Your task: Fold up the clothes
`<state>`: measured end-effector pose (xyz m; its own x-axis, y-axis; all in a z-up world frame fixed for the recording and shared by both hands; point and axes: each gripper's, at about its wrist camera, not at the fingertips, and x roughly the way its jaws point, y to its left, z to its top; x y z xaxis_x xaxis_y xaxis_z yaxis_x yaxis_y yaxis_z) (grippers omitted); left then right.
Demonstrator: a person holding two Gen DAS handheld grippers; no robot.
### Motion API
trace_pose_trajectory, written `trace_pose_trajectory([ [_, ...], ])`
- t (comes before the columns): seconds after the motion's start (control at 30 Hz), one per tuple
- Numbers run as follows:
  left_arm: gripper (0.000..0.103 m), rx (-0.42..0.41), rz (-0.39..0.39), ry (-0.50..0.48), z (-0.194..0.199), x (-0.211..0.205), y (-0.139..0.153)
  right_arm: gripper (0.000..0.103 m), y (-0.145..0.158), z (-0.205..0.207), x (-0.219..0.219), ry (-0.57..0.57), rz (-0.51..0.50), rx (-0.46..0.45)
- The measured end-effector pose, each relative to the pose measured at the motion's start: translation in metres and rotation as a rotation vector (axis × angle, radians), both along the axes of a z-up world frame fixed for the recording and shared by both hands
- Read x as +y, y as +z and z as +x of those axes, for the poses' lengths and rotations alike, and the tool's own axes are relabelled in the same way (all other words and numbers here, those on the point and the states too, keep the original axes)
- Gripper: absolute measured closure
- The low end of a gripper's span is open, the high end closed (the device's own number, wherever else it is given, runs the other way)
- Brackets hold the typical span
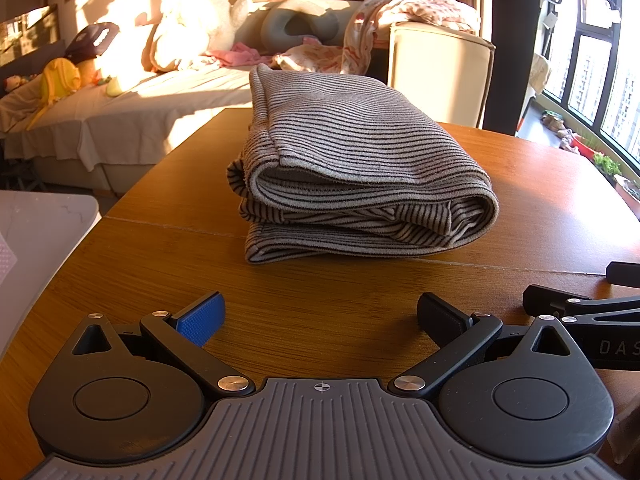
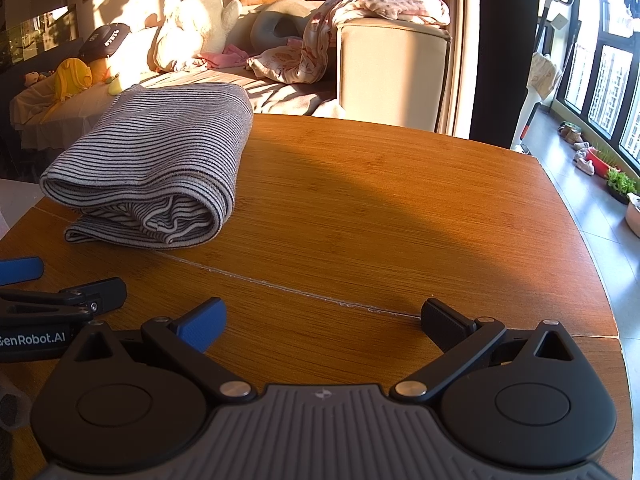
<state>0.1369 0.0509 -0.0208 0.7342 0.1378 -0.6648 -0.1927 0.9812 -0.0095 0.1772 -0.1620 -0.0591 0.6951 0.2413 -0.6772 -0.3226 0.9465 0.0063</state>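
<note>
One wooden table (image 1: 520,208) fills the foreground, with a seam running across it from side to side. Beyond its far edge sits a sofa (image 2: 392,68), draped with a pink patterned blanket (image 2: 380,2) and holding a white plush toy (image 1: 200,20). On the table lies the striped garment (image 1: 352,176), folded into a thick stack of layers, resting toward the far left part of the table just beyond the seam, its rolled fold facing us. Nearer the near edge, the left gripper (image 1: 320,316) hovers low over the wood, fingers spread wide, nothing between them, well short of the garment. Beside it, the right gripper (image 2: 324,318) does the same, fingers wide apart and empty, the seam passing just ahead of them. Each gripper shows at the edge of the other's view.
</note>
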Motion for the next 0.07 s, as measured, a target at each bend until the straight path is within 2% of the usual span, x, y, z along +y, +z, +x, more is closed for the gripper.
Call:
trace_pose_trajectory([
  [0.07, 0.0, -0.004, -0.011, -0.021, -0.0006, 0.0028, 0.0006, 0.0, 0.0002, -0.0005, 0.0009, -0.01, 0.0, 0.0],
])
